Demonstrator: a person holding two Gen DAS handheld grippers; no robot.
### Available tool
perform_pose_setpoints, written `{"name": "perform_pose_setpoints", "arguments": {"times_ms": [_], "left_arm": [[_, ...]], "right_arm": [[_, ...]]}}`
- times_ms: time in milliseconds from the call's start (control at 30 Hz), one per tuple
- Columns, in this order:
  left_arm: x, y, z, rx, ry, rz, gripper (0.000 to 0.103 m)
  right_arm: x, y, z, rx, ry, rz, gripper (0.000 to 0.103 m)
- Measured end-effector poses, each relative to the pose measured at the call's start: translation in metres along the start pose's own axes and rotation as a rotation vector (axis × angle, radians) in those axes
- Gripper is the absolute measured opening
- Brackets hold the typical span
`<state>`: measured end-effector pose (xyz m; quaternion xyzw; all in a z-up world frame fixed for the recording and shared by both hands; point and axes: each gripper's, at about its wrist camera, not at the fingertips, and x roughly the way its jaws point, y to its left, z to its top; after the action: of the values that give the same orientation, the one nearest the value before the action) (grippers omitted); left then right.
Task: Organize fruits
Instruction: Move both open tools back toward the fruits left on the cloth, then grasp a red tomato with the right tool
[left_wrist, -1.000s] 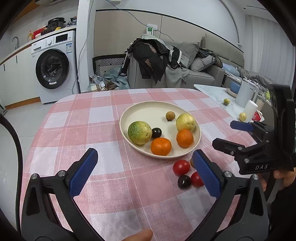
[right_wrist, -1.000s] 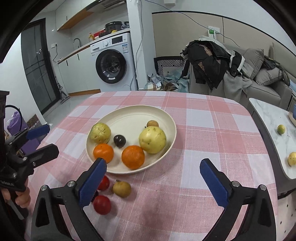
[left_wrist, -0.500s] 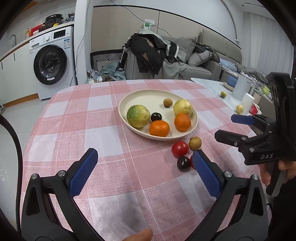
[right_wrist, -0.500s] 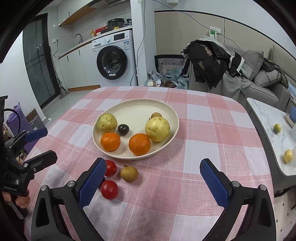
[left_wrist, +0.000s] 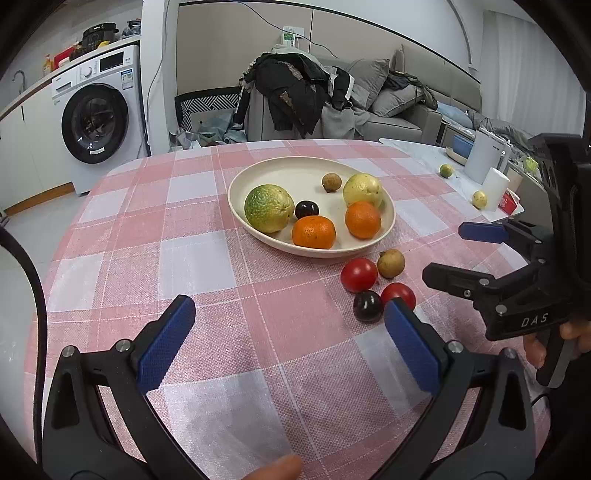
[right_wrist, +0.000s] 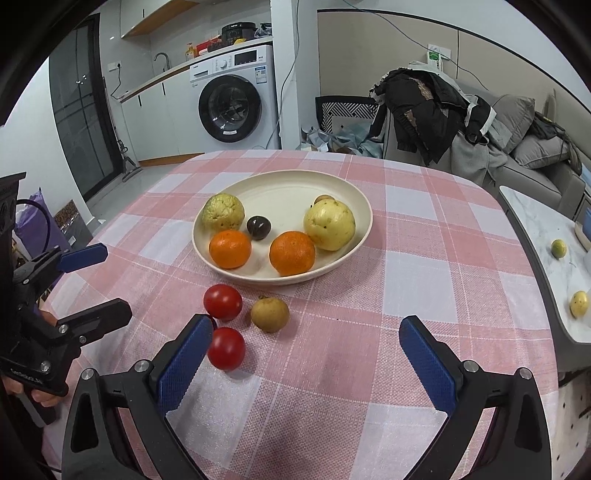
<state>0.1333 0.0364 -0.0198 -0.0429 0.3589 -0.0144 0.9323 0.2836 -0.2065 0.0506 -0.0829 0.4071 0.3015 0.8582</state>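
Red tomatoes wait outside the plate; both tongs, left and right, gape empty, so we should grip one next.

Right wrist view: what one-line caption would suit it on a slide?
Open right tool hovers over four loose fruits beside a cream oval plate of fruit on a pink checked tablecloth.

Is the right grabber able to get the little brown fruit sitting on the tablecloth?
Probably yes. The right gripper is open and empty, and the brown fruit lies just ahead of it on the tablecloth, with only a red tomato close beside it.
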Motion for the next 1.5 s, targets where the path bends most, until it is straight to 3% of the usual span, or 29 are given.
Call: {"name": "perform_pose_setpoints", "arguments": {"times_ms": [467,900,967,1100,1200,1300,1500], "left_arm": [[0.007,0.013,0.000,-0.043,0.019,0.000,0.102],[0.011,0.014,-0.001,-0.046,0.037,0.001,0.102],[0.012,0.014,-0.001,-0.047,0.039,0.001,0.102],[0.013,0.014,-0.001,-0.047,0.040,0.004,0.102],[0.015,0.013,-0.003,-0.044,0.045,0.004,0.102],[0.016,0.011,-0.004,-0.034,0.048,0.006,0.102],[0.020,0.007,-0.006,-0.016,0.067,0.014,0.102]], "right_arm": [[0.017,0.017,-0.011,-0.055,0.084,0.020,0.103],[0.024,0.039,-0.019,-0.130,0.126,0.090,0.101],[0.025,0.042,-0.021,-0.145,0.128,0.094,0.098],[0.030,0.048,-0.024,-0.168,0.150,0.103,0.080],[0.032,0.052,-0.026,-0.181,0.159,0.107,0.077],[0.029,0.055,-0.027,-0.195,0.150,0.118,0.063],[0.028,0.055,-0.027,-0.194,0.143,0.125,0.056]]}}
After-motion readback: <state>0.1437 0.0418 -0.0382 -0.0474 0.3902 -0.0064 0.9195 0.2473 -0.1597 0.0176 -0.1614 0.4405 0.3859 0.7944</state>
